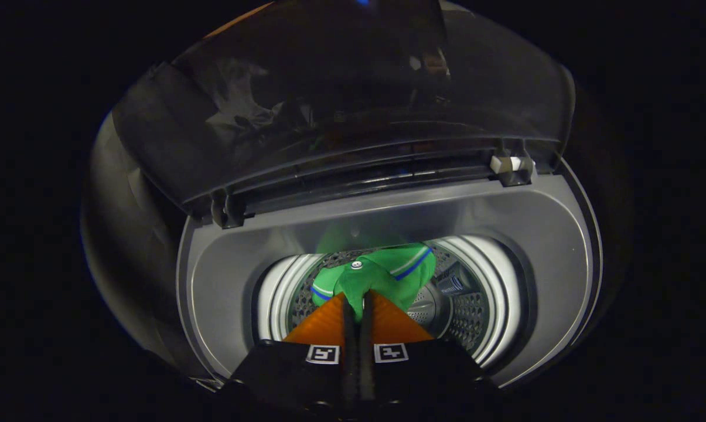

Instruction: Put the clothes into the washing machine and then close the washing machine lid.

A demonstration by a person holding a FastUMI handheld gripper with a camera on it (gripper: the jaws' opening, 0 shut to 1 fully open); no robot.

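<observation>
Orange two-finger gripper [358,302] pinched together on green blue-striped polo shirt [382,272], garment hanging at 12 o'clock off fingertips, directly over perforated steel drum [470,310]; dark translucent lid [353,105] upright beyond

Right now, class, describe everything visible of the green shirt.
The shirt is bright green soft cloth with white-and-blue striped trim and one small pale button. It hangs bunched over the drum, pinched between the orange fingers of the gripper, which close on it. The lid stands open.
</observation>
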